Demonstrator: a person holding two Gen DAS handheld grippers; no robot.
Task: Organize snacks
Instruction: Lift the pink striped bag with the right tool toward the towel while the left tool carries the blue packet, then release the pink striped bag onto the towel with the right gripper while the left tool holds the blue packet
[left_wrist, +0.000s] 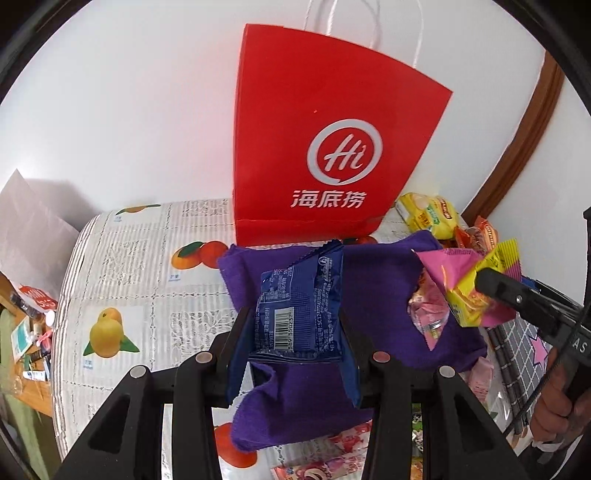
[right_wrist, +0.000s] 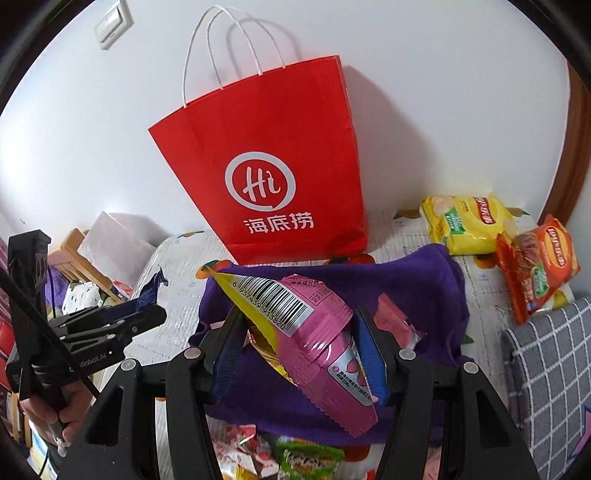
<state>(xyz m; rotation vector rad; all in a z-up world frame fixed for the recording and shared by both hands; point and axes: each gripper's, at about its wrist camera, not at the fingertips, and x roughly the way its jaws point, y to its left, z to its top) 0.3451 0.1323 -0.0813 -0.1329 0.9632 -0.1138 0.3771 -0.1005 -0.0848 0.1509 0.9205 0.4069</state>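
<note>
My left hand-held gripper (left_wrist: 295, 332) clamps a blue snack packet (left_wrist: 301, 306), my right hand-held gripper (right_wrist: 299, 343) a pink-and-yellow snack packet (right_wrist: 314, 332), both above the purple cloth (right_wrist: 406, 280) before the red paper bag (right_wrist: 273, 166); the slick wrappers might slip

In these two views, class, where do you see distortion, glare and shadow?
Left wrist: fisheye bends the table edge; glare on the blue packet. Right wrist: the red bag throws a soft shadow on the wall; sheen on the pink packet.
</note>
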